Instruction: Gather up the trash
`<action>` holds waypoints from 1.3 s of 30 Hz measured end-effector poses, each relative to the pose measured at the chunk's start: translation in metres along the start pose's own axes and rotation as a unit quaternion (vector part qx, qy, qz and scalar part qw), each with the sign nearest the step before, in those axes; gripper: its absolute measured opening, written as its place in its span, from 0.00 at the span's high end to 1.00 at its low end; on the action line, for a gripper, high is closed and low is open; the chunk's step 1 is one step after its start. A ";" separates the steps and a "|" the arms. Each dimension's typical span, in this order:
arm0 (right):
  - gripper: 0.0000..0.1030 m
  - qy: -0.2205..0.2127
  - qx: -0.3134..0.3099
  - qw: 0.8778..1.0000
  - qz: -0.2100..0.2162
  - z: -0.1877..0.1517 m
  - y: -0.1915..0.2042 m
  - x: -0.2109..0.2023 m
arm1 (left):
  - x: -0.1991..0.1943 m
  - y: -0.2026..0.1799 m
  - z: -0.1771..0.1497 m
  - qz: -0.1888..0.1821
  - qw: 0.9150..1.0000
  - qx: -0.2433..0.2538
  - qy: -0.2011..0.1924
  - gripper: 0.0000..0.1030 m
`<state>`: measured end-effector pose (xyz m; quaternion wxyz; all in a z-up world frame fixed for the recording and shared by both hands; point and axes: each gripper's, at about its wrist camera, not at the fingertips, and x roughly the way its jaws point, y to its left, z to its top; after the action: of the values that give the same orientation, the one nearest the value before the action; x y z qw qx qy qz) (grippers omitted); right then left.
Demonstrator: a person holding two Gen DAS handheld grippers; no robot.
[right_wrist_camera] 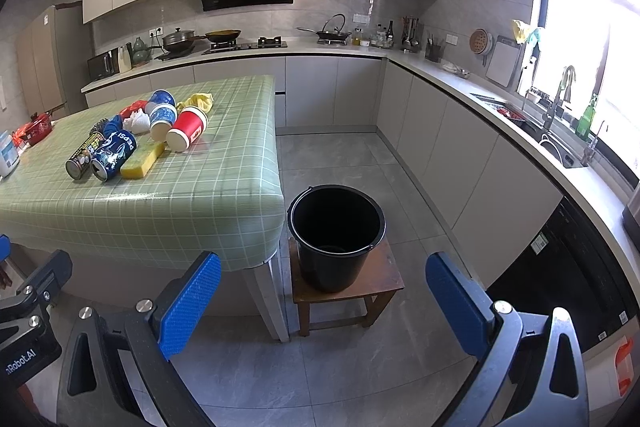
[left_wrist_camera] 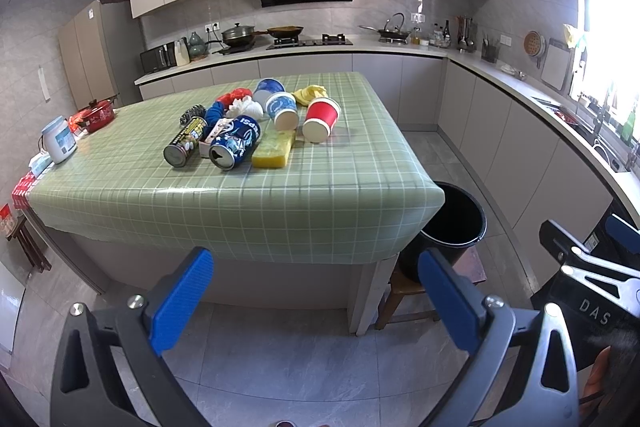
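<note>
Left gripper (left_wrist_camera: 316, 291) and right gripper (right_wrist_camera: 323, 297): jaws wide apart, empty. Trash lies clustered on the green checked table (left_wrist_camera: 340, 163): blue dented can (left_wrist_camera: 235, 142), red paper cup (left_wrist_camera: 321, 119), yellow sponge (left_wrist_camera: 275, 148). Black bucket (right_wrist_camera: 336, 235) stands on a stool (right_wrist_camera: 384, 283) beside it.

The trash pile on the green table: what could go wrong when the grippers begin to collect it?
1. The blue Pepsi can and the dark can lie on their sides, so a nudge may roll them.
2. The red paper cup lies tipped beside the yellow sponge; a hard squeeze could crush it.
3. The black bucket stands on a small stool below the table edge, so a drop may miss.
</note>
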<state>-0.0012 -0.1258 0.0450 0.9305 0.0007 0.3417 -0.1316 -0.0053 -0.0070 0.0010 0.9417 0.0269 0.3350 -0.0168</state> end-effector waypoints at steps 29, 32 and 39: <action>0.00 -0.010 -0.004 1.000 0.026 0.015 0.011 0.018 | 0.015 0.020 0.015 0.032 0.999 -0.031 -0.009 0.00; 0.00 -0.011 -0.003 0.999 0.036 0.019 0.018 0.024 | 0.020 0.030 0.016 0.041 0.998 -0.035 -0.007 0.00; 0.00 -0.007 -0.005 0.999 0.045 0.032 0.063 0.042 | 0.044 0.078 0.024 0.054 0.997 -0.051 -0.002 0.00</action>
<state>0.0656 -0.0779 0.0368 0.9379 0.0108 0.3356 -0.0875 0.0480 0.0683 -0.0049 0.9420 -0.0035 0.3316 0.0511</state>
